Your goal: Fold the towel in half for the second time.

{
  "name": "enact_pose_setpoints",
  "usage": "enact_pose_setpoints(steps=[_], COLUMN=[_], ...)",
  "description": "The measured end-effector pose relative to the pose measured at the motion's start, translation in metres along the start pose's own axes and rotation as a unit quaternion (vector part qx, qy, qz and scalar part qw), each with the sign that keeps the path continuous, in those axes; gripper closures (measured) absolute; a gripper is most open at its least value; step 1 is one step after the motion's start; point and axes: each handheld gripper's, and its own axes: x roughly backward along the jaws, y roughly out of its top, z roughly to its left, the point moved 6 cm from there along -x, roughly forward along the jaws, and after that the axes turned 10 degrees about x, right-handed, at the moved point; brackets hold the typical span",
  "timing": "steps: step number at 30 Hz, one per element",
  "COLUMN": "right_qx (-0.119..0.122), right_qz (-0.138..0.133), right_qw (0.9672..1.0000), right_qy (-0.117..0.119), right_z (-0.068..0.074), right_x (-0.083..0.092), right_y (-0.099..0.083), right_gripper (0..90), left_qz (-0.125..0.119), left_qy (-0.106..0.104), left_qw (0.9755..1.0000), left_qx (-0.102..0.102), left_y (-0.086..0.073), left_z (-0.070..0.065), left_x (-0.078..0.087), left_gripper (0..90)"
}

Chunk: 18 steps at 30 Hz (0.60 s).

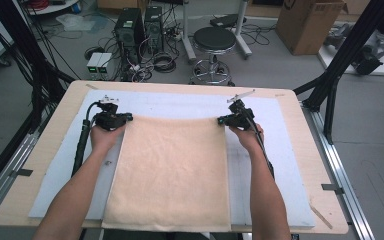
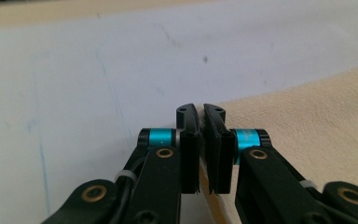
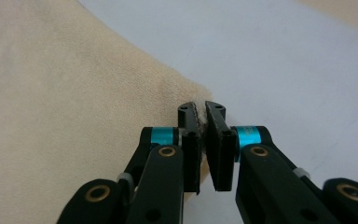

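Looking down from the high view, the left gripper [image 1: 128, 118] and right gripper [image 1: 222, 120] each pinch a far corner of the beige cloth [image 1: 172, 175] lying on the white mat [image 1: 280, 150], so the lift for a fold seems begun. The left gripper view shows what that one cannot: the cloth [image 2: 307, 121] edge clamped between closed jaws. The right gripper view shows its corner [image 3: 202, 122] likewise nipped; next, I judge, both corners must travel together toward the mat's near edge.
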Motion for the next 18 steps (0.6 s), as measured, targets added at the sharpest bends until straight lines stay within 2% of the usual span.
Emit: enact_pose_setpoints(steps=[1, 4, 6, 8, 11, 13, 15, 18], right_qx=[0.008, -0.004, -0.017, -0.004, -0.002, 0.009, 0.01, 0.011], right_qz=[-0.013, -0.051, -0.052, -0.063, -0.081, -0.095, -0.108, -0.112], right_qw=[0.9998, 0.9983, 0.9982, 0.9974, 0.9959, 0.9942, 0.9928, 0.9925], right_qy=[-0.012, -0.028, -0.025, -0.035, -0.041, -0.05, -0.052, -0.049], right_z=[-0.001, -0.008, -0.012, -0.012, -0.015, -0.017, -0.018, -0.017], right_x=[0.004, 0.013, 0.017, 0.025, 0.038, 0.047, 0.054, 0.056], right_y=[0.005, 0.013, 0.016, 0.026, 0.043, 0.056, 0.066, 0.07], right_gripper=[85.6, 85.6, 85.6, 85.6, 85.6, 85.5, 85.5, 85.5], left_qz=[-0.005, -0.026, -0.038, -0.05, -0.074, -0.082, -0.094, -0.098], left_qy=[0.003, -0.001, 0.001, 0.005, 0.003, 0.0, 0.0, -0.004], left_qw=[1.0, 0.9997, 0.9991, 0.9985, 0.997, 0.9964, 0.9952, 0.9948], left_qx=[-0.004, -0.007, -0.019, -0.023, -0.025, -0.025, -0.029, -0.028], left_y=[0.006, 0.025, 0.036, 0.046, 0.061, 0.07, 0.076, 0.076], left_z=[-0.001, -0.004, -0.007, -0.009, -0.009, -0.009, -0.009, -0.008], left_x=[0.002, 0.008, 0.012, 0.016, 0.024, 0.03, 0.035, 0.039], left_gripper=[84.7, 84.9, 84.9, 84.9, 84.9, 84.9, 84.9, 84.9])
